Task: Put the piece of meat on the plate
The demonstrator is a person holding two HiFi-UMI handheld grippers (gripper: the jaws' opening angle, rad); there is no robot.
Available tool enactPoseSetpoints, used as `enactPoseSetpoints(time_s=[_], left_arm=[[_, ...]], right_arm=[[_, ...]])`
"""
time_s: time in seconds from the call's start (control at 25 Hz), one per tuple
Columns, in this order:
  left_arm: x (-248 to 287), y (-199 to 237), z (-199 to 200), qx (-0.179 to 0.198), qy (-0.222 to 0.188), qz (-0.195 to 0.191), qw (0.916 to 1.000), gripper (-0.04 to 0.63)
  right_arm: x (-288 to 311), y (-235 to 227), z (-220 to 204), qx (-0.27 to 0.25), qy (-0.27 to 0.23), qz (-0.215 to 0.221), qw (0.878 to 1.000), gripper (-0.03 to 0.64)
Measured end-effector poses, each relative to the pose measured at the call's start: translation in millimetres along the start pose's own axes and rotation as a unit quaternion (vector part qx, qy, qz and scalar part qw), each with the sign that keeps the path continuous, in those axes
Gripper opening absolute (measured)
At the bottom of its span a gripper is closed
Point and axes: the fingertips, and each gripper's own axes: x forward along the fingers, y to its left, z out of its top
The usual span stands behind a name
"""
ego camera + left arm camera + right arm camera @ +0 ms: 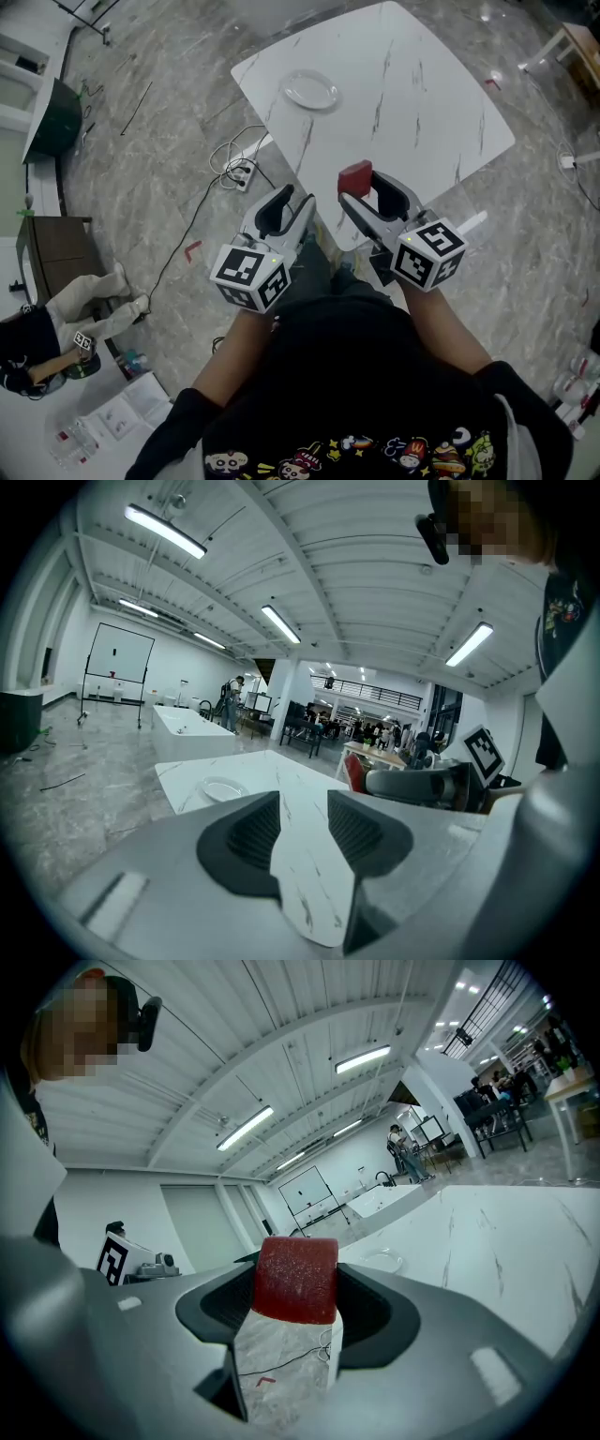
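Observation:
A red block of meat [354,176] [296,1278] sits clamped between the jaws of my right gripper [357,194] [296,1290], held in the air near the white marble table's near corner. The white plate [310,90] [222,788] [382,1260] lies far off on the table [412,103], toward its left side. My left gripper [292,208] [303,829] hovers beside the right one, jaws apart with nothing between them. In the left gripper view the right gripper [412,784] with the meat [353,770] shows to the right.
A power strip with white cables [239,167] lies on the marbled floor left of the table. A dark cabinet [56,253] and a green bin [56,117] stand at the far left. A person [56,328] sits on the floor at lower left.

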Motion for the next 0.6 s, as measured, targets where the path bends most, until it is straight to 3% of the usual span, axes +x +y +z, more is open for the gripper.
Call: enactPoseSetpoints(time_s=[0.6], left_arm=[[45.9,61.3,-0.7,-0.029,0.027,-0.028,0.9988,0.273]], right_arm=[[65.5,-38.3,3.2,0.006,0.032,-0.044,0.998,0.295]])
